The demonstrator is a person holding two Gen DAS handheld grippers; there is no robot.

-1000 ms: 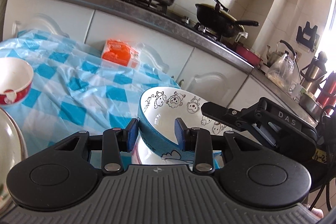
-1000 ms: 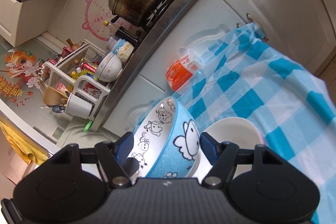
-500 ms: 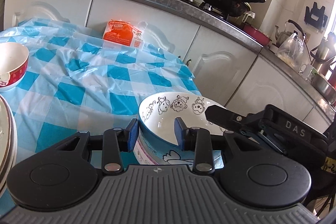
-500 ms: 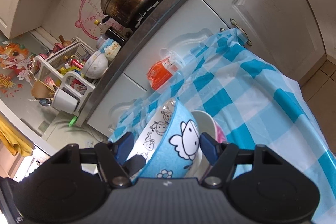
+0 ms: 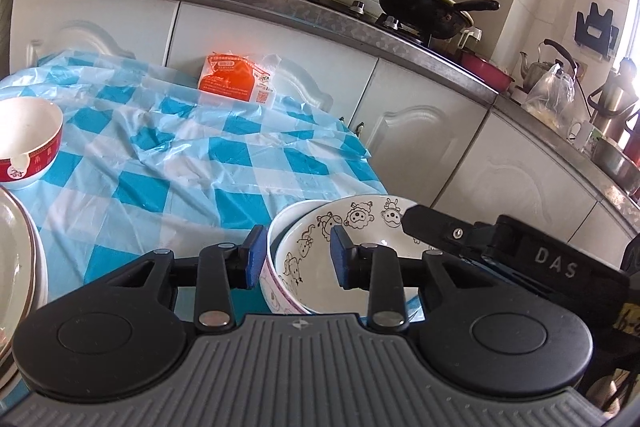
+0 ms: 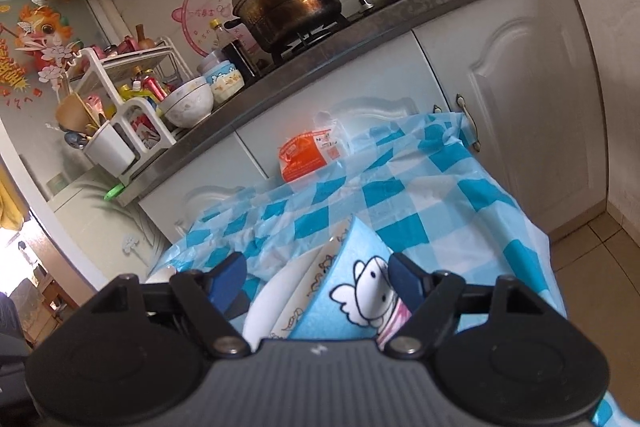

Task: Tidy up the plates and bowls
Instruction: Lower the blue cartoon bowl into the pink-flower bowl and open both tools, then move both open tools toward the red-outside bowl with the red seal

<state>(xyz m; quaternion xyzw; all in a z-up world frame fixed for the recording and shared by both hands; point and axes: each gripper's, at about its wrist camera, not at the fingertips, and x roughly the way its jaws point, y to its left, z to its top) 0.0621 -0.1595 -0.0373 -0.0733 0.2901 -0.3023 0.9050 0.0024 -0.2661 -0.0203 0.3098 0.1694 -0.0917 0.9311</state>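
The counter [image 5: 168, 163], covered in a blue and white checked plastic cloth, has most of the dishes on it. A stack of big pale plates [image 5: 16, 255] sits at its left edge. A white bowl with a red band [image 5: 28, 143] stands alone farther back, so it is not yet stacked.

The blue bowl with cartoon animals drawn inside [image 5: 344, 247] now sits inside a white bowl with pink marks [image 5: 280, 267] at the right edge. That part looks done.

The left hand-held gripper [image 5: 298, 255] is nearly closed on the near rims; it may pinch both bowls, but that is hard to tell. The right hand-held gripper [image 6: 316, 279] has just been opening. The blue bowl is between its jaws, and the pads no longer press on it.
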